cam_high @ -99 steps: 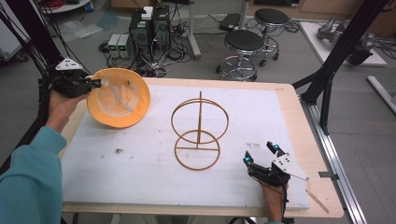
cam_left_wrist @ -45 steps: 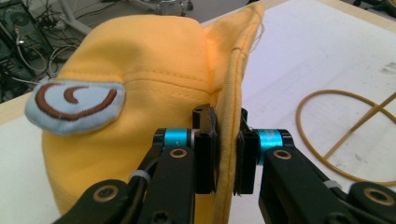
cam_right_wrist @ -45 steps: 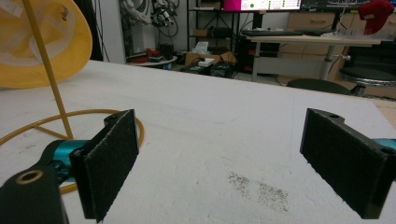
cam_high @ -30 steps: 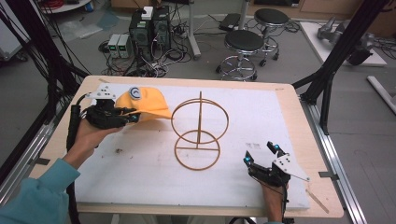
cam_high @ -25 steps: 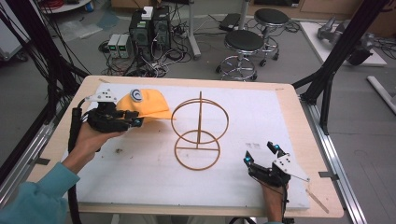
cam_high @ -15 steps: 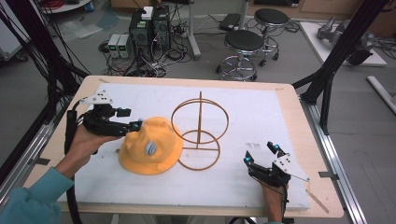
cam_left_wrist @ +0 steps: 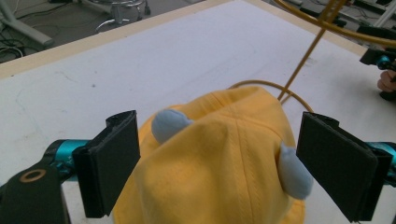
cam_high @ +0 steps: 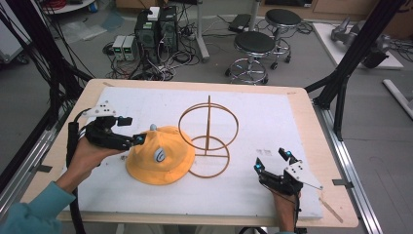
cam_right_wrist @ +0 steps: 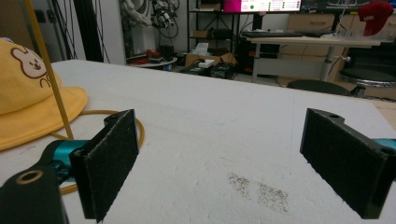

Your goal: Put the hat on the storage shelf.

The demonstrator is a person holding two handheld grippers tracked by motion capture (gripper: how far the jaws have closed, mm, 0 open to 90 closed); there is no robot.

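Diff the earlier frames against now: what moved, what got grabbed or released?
The hat went from held up at the table's far left corner to lying crown-up on the white mat, beside the wire stand. The left gripper let it go: its jaws have just been opening and now straddle the crown without pressing. The stand and the right gripper, open, stayed put.

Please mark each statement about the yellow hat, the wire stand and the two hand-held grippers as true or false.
1. The yellow hat lies on the white mat. True.
2. The hat hangs on top of the wire stand. False: it lies beside the stand's base.
3. The left hand-held gripper is clamped on the hat. False: its jaws have just been opening and stand apart at the hat's sides.
4. The right hand-held gripper is open and holds nothing. True.
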